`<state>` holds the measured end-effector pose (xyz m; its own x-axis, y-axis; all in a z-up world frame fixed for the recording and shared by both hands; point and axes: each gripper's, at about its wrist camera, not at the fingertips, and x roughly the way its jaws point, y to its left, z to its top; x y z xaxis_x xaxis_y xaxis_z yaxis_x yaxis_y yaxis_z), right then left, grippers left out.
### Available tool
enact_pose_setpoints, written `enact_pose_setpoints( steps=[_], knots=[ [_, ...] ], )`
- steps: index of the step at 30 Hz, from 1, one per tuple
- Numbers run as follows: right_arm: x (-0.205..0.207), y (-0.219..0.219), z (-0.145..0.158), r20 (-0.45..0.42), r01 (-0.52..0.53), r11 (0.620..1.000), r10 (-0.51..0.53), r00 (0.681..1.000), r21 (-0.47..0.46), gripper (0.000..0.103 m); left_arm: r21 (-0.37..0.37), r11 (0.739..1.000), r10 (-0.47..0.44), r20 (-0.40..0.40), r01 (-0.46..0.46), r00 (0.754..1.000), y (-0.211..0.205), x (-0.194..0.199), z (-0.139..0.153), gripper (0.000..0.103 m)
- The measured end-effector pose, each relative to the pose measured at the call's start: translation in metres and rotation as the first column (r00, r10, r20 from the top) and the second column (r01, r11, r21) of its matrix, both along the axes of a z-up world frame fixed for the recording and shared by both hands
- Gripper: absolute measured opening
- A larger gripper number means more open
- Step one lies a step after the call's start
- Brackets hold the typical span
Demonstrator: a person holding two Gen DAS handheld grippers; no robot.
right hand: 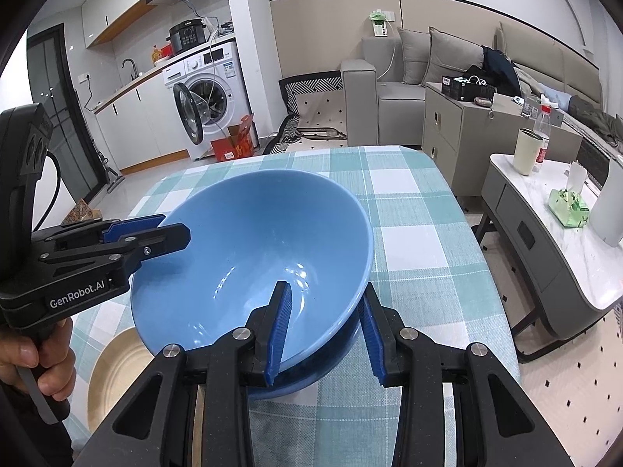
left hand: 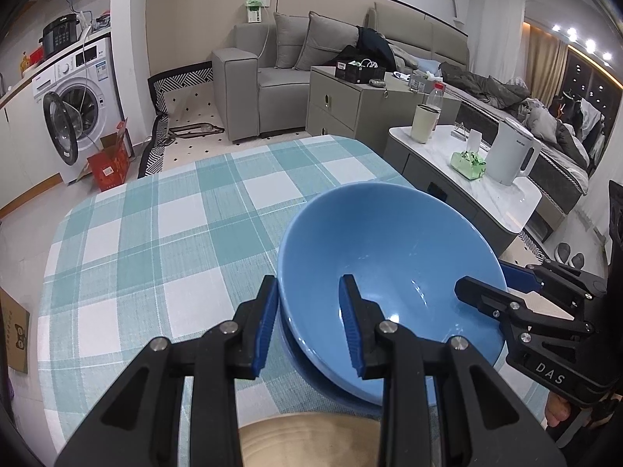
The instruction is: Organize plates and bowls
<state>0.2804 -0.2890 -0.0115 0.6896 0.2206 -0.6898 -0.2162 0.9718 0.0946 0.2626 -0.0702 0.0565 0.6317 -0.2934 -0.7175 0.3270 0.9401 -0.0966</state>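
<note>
Clamping opposite rims of the blue bowl (left hand: 389, 272), both fingers sets leave the checked tablecloth (left hand: 155, 233) beyond seemingly free.

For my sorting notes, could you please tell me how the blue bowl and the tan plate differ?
The blue bowl is deep; the tan plate is shallow. The bowl sits tilted, its rim clamped by the left hand-held gripper and right hand-held gripper; the plate lies flat, ungripped. Both are round.
</note>
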Motion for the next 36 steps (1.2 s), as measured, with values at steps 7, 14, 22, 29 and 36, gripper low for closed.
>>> enact_pose_setpoints(
  steps=[7, 14, 22, 29, 36],
  knots=[
    [0.0, 0.003, -0.007, -0.002, -0.005, 1.0, 0.005, 1.0, -0.027, 0.036, 0.023, 1.0, 0.006, -0.003, -0.006, 1.0, -0.002, 0.0, -0.006, 0.031],
    [0.0, 0.003, -0.012, -0.009, -0.002, 0.999, 0.001, 1.0, -0.042, 0.036, 0.022, 1.0, 0.004, -0.011, -0.004, 1.0, -0.002, 0.0, -0.01, 0.031],
    [-0.003, 0.012, -0.016, 0.015, 0.003, 0.994, -0.001, 1.0, -0.108, 0.036, 0.042, 0.999, 0.004, -0.018, -0.003, 1.0, -0.004, 0.0, -0.017, 0.031],
    [-0.003, 0.021, -0.02, 0.035, 0.009, 0.979, -0.002, 0.999, -0.202, 0.037, 0.043, 0.999, 0.003, -0.029, -0.002, 1.0, -0.003, 0.0, -0.023, 0.031],
    [-0.004, 0.023, -0.022, 0.043, 0.014, 0.973, -0.005, 0.999, -0.231, 0.037, 0.039, 0.999, 0.001, -0.028, 0.001, 1.0, -0.003, -0.001, -0.025, 0.031]
  ],
)
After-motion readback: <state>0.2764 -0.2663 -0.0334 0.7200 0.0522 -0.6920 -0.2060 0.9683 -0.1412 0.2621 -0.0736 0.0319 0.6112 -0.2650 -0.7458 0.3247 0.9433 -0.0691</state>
